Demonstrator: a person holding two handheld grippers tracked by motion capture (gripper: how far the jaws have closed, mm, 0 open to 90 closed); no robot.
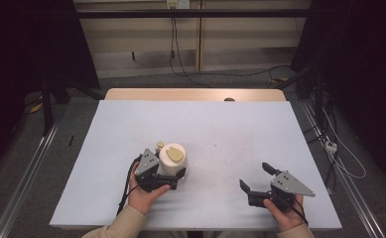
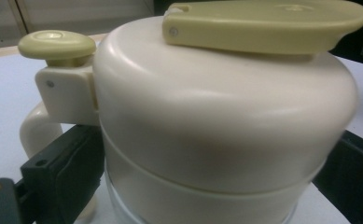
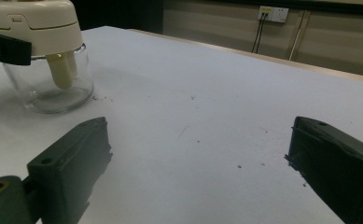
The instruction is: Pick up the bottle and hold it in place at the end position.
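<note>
A jar [image 1: 173, 158] with a cream top, an olive flap lid and a clear glass base stands on the white table sheet [image 1: 205, 124], left of centre. My left gripper [image 1: 170, 171] is shut on its cream top, one jaw on each side. In the left gripper view the jar [image 2: 226, 116] sits close up, with a cream handle and an olive push button [image 2: 57, 44] at its left. My right gripper [image 1: 255, 176] rests open near the front right with nothing between its jaws. The right gripper view has the jar [image 3: 44, 56] at far left, well apart from that gripper [image 3: 198, 149].
The sheet covers a wooden table whose back edge [image 1: 195, 94] shows beyond it. Cables [image 1: 180, 64] run over the floor behind the table, below a wall socket [image 3: 272, 14]. Metal rails [image 1: 27, 173] flank the table on both sides.
</note>
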